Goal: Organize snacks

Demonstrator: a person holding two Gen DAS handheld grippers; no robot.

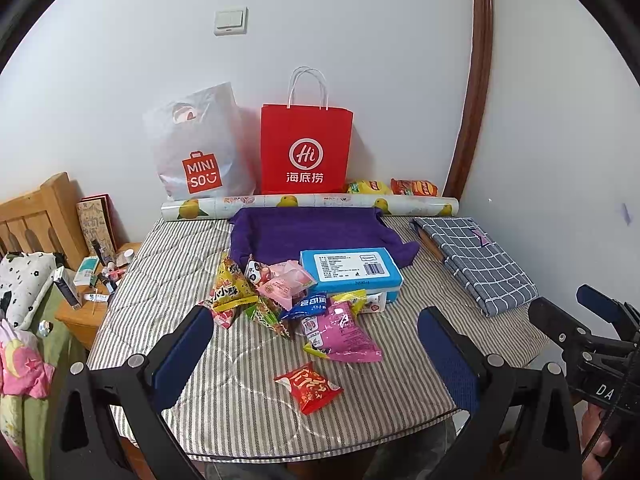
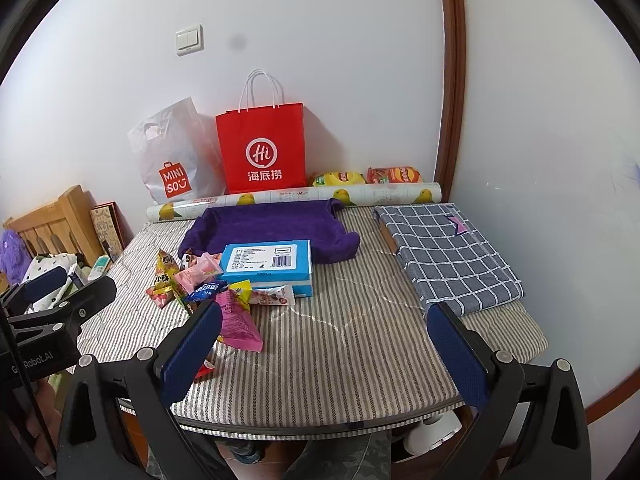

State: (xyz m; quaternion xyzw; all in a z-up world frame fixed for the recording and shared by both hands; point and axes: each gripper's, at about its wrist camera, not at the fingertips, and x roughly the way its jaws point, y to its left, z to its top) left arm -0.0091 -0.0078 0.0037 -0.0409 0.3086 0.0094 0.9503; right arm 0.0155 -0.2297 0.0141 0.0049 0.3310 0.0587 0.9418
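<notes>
Covering table, striped cloth (image 2: 340, 352), white wall (image 2: 340, 40)

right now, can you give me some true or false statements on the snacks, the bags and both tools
1. The left tool is open and holds nothing. True.
2. The red snack packet lies inside the purple cloth tray. False: it lies apart on the striped cover, nearest the camera.
3. The red paper bag stands upright against the wall. True.
4. The blue box sits on the checked cloth. False: it sits beside the snack pile.
5. The right tool grips a pink packet. False: it is open and empty.
</notes>
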